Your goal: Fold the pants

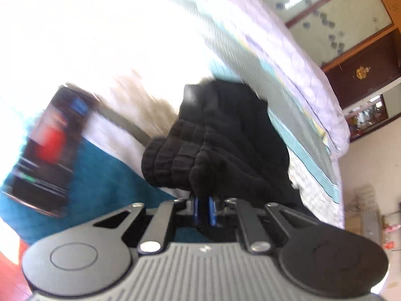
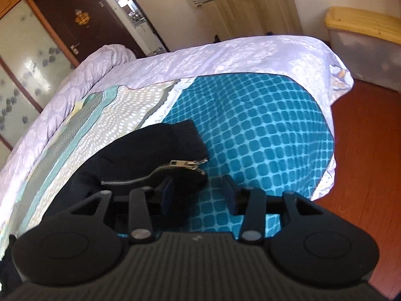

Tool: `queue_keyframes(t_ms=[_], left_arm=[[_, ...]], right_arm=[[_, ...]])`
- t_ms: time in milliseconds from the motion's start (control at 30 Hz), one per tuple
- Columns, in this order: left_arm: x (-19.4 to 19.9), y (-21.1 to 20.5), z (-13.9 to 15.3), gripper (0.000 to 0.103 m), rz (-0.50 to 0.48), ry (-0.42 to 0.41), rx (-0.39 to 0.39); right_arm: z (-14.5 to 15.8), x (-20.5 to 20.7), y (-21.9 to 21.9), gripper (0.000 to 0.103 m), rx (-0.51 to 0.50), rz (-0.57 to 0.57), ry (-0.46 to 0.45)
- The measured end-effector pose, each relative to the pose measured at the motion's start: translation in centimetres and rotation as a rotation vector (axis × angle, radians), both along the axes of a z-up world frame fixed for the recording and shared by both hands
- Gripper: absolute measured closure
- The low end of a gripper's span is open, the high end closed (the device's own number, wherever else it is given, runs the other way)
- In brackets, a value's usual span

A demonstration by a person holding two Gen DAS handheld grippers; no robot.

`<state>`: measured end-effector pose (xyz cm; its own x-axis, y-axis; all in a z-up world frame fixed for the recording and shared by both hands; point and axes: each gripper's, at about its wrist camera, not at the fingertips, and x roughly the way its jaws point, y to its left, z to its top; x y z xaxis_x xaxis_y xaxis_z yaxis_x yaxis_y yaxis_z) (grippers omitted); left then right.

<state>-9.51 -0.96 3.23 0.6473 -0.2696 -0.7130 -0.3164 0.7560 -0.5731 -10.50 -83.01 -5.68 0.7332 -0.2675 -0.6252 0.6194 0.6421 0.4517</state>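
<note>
The black pants point(image 1: 225, 130) lie bunched on the bed, and their ribbed hem point(image 1: 175, 155) rises right in front of my left gripper point(image 1: 203, 210). Its blue pads are pressed together on a pinch of that black cloth. In the right wrist view the pants point(image 2: 150, 150) show a metal zipper point(image 2: 155, 173) and rest on the teal checked blanket point(image 2: 263, 130). My right gripper point(image 2: 198, 193) is open. Its left pad point(image 2: 168, 193) sits over the edge of the black cloth and its right pad point(image 2: 229, 193) over bare blanket, neither pressing on anything.
A dark phone point(image 1: 45, 150) lies on the blanket to the left of the pants. A lilac quilt point(image 2: 225, 57) is rolled along the far side of the bed. A clear storage box with a yellow lid point(image 2: 363, 40) stands on the red-brown floor point(image 2: 363, 150) beyond the bed's corner.
</note>
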Motion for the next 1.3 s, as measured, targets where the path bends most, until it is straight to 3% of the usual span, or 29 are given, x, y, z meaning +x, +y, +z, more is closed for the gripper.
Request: queue_keyframes(t_ms=[67, 100, 233, 333, 400, 500, 567, 600, 700, 833, 867, 933, 1000, 1033, 1167, 1233, 1267, 1300], left_arm=[[-2.0, 1.8, 1.5, 0.096, 0.065, -0.008, 0.076], [-2.7, 2.7, 1.7, 0.096, 0.088, -0.009, 0.093], [-4.0, 4.1, 0.5, 0.096, 0.126, 0.059, 0.031], [-4.5, 2.5, -0.8, 0.095, 0.099, 0.083, 0.097], [-4.9, 1.9, -1.6, 0.095, 0.073, 0.099, 0.083], [-4.8, -0.5, -3.2, 0.092, 0.027, 0.161, 0.13], [-5.7, -1.4, -3.3, 0.087, -0.012, 0.193, 0.217], [-6.4, -1.4, -2.9, 0.081, -0.025, 0.181, 0.23], [-8.5, 0.1, -0.3, 0.076, 0.006, 0.083, 0.259], [-5.4, 1.8, 3.5, 0.067, 0.055, -0.048, 0.373], [-3.5, 1.4, 3.9, 0.06, 0.04, -0.077, 0.417], [1.0, -0.2, 3.8, 0.041, -0.015, -0.134, 0.491], [6.2, -1.8, 2.5, 0.023, -0.068, -0.142, 0.483], [8.8, -2.6, 1.7, 0.021, -0.101, -0.132, 0.457], [18.4, -5.5, -2.5, 0.021, -0.176, -0.048, 0.411], [21.0, -6.3, -4.3, 0.024, -0.189, -0.021, 0.386], [21.6, -6.8, -5.0, 0.038, -0.19, -0.022, 0.379], [21.8, -7.2, -5.3, 0.064, -0.196, -0.033, 0.38]], right_arm=[[-0.1, 1.4, 0.6, 0.069, -0.017, 0.047, 0.027], [-0.3, 2.1, 1.0, 0.081, -0.02, 0.068, 0.048], [1.2, 4.2, 1.4, 0.095, -0.146, 0.076, 0.112], [5.0, 4.4, -1.7, 0.097, -0.241, 0.0, 0.053], [7.0, 4.4, -3.9, 0.097, -0.267, -0.041, 0.04], [7.3, 5.5, -6.1, 0.101, -0.444, -0.113, 0.201], [6.1, 5.6, -8.2, 0.094, -0.412, -0.147, 0.303], [6.1, 5.0, -8.9, 0.093, -0.373, -0.178, 0.288], [7.2, 4.4, -8.3, 0.093, -0.304, -0.162, 0.164], [9.4, 10.4, -2.0, 0.093, -0.242, 0.114, 0.061], [10.0, 13.0, 0.7, 0.092, -0.219, 0.215, 0.03], [10.6, 18.0, 6.3, 0.078, -0.166, 0.417, -0.01], [10.5, 22.8, 12.1, 0.064, -0.107, 0.6, -0.042], [10.1, 25.3, 15.3, 0.062, -0.079, 0.687, -0.05], [8.0, 34.6, 26.5, 0.061, -0.025, 0.938, -0.012], [6.2, 39.4, 31.8, 0.054, -0.027, 1.019, 0.03], [5.2, 41.5, 33.8, 0.052, -0.017, 1.043, 0.053], [4.1, 43.4, 35.6, 0.051, -0.003, 1.057, 0.077]])
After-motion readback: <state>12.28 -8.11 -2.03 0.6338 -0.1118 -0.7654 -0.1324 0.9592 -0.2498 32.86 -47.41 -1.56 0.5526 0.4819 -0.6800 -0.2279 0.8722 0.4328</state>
